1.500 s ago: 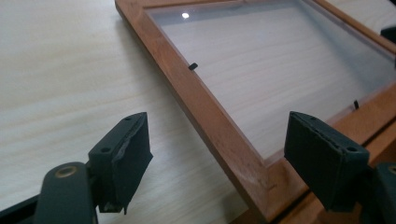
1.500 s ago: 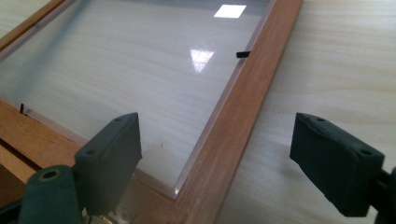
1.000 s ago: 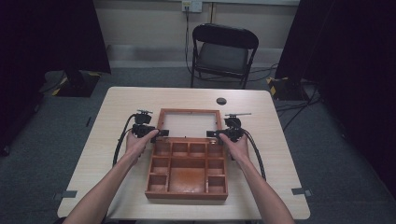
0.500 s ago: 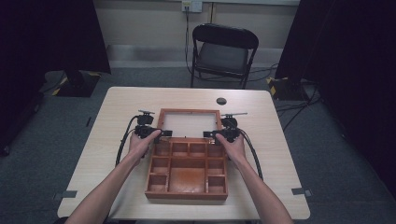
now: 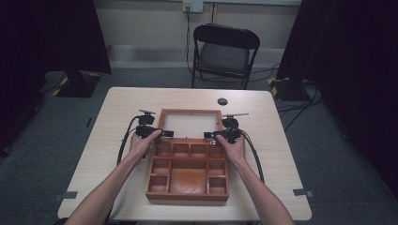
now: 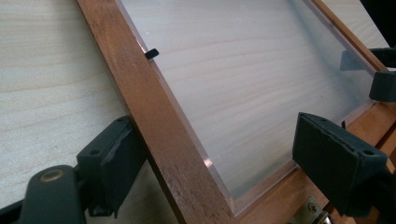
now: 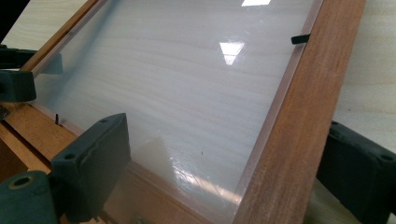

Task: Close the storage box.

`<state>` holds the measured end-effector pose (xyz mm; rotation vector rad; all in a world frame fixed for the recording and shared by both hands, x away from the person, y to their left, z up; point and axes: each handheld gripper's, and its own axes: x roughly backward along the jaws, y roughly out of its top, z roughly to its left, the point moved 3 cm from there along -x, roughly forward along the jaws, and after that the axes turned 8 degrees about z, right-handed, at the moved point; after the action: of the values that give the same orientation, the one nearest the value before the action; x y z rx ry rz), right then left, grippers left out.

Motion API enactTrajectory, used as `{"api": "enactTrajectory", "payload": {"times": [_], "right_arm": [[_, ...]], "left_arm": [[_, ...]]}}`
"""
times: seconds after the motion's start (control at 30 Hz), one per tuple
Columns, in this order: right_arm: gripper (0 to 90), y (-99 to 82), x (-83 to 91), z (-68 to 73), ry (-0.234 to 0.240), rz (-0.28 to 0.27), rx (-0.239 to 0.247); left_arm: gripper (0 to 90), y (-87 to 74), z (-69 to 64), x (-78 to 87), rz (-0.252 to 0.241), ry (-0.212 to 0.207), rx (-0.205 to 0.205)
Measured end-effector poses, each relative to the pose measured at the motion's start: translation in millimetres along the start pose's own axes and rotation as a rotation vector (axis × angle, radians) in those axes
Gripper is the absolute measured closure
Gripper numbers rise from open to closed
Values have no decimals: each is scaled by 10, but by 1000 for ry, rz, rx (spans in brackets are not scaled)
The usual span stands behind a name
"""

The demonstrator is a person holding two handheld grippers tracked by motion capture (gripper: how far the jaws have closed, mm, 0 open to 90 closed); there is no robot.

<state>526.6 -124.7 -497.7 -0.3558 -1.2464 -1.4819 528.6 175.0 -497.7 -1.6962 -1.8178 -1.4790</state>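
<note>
A wooden box [image 5: 187, 196] with several compartments lies open on the table. Its lid [image 5: 190, 111], a wood frame around a clear pane, stands tilted back at the far side. My left gripper [image 5: 162, 134] is open astride the lid's left rail [image 6: 154, 126]. Its jaws have just been closing, with the rail between them. The outer finger [image 6: 112, 163] sits beside the rail, while the other hangs over the pane [image 6: 243, 84], well apart from the wood. My right gripper [image 5: 212, 136] is open astride the right rail [image 7: 299, 116] near the hinge.
A small black round object [image 5: 222, 101] lies on the table [image 5: 117, 108] behind the lid. A black folding chair [image 5: 225, 51] stands beyond the far edge. Cables trail from both grippers along the forearms.
</note>
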Motion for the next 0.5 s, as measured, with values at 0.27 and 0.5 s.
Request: {"api": "enactTrajectory", "payload": {"times": [0.27,0.5], "right_arm": [[89,7,64,66,-62,-7,31],[107,1,76,55,-53,-10,22]], "left_arm": [[167,24,-2,18,23,-1,-7],[182,22,15,21,16,-16,-3]]}}
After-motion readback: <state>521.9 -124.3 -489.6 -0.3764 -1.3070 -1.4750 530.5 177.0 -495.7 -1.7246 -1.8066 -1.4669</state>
